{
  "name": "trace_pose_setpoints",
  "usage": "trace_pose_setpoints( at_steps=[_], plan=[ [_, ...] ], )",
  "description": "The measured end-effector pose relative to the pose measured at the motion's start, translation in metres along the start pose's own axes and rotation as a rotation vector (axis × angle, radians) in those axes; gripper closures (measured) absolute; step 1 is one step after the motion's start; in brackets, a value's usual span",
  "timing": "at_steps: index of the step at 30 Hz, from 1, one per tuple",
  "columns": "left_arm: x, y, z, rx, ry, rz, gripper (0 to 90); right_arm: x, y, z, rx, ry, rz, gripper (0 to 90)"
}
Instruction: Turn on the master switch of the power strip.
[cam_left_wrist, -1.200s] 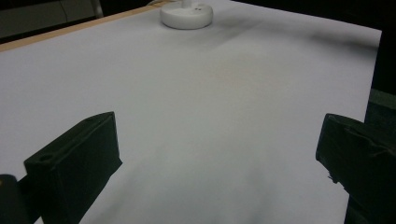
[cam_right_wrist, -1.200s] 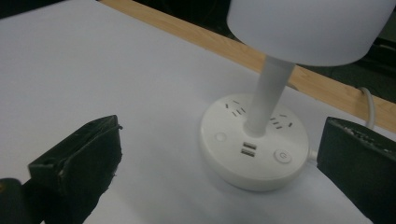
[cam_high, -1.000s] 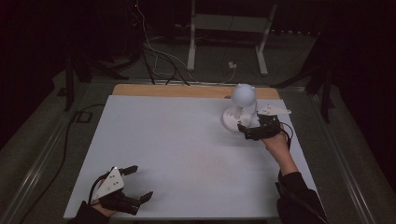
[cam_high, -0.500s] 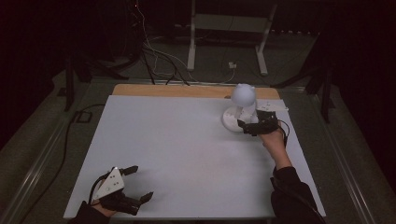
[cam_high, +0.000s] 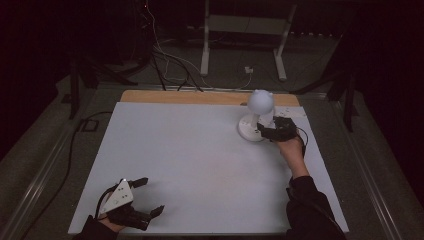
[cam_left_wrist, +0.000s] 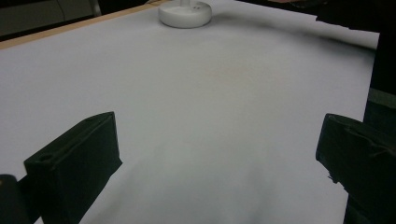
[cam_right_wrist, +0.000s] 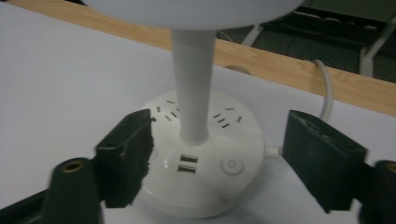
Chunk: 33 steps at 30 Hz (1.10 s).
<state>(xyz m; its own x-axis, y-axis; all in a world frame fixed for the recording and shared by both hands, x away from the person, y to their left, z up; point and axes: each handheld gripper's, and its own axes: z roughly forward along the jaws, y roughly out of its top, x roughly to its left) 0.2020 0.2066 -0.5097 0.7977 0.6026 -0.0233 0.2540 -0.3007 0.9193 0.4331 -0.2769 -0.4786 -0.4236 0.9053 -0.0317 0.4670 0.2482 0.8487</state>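
Two black blocky tongs, left tongs (cam_high: 145, 196) apart; right tongs (cam_right_wrist: 219, 163) apart around glossy round lamp base (cam_right_wrist: 205, 158)

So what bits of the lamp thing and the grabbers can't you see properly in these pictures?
- Lamp head: in the right gripper view, the top edge cuts off most of it.
- Lamp base: in the left gripper view, the top edge cuts off its pole and head.
- White cord: its far end runs behind the table's wooden edge.
- Sockets and button: too small in the high view.
- Right gripper: dark and small in the high view, fingers hard to separate.
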Motion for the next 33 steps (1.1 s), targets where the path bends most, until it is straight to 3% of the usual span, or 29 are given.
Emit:
trace_pose_setpoints(
  at_steps=[7, 10, 11, 12, 21, 33],
  plan=[
    [-0.001, 0.001, -0.001, -0.005, -0.002, 0.001, 0.2, -0.003, -0.005, 0.005, 0.018, -0.057, 0.023, 43.1],
    [0.000, 0.000, -0.001, -0.003, -0.002, 0.003, 0.2, -0.004, -0.006, 0.007, 0.023, -0.077, 0.032, 55.7],
    [0.000, 0.000, -0.001, -0.001, -0.002, 0.004, 0.2, -0.004, -0.006, 0.007, 0.023, -0.077, 0.032, 55.7],
    [0.000, 0.000, -0.001, -0.001, -0.003, 0.002, 0.1, -0.003, -0.008, 0.009, 0.032, -0.085, 0.029, 61.9],
    [-0.001, 0.000, 0.000, -0.002, -0.007, 0.000, 0.2, -0.003, -0.012, 0.015, 0.048, -0.095, 0.032, 88.9],
    [-0.002, 0.001, 0.000, -0.001, -0.012, 0.000, 0.2, -0.005, -0.013, 0.022, 0.062, -0.067, 0.016, 90.0]
  ],
)
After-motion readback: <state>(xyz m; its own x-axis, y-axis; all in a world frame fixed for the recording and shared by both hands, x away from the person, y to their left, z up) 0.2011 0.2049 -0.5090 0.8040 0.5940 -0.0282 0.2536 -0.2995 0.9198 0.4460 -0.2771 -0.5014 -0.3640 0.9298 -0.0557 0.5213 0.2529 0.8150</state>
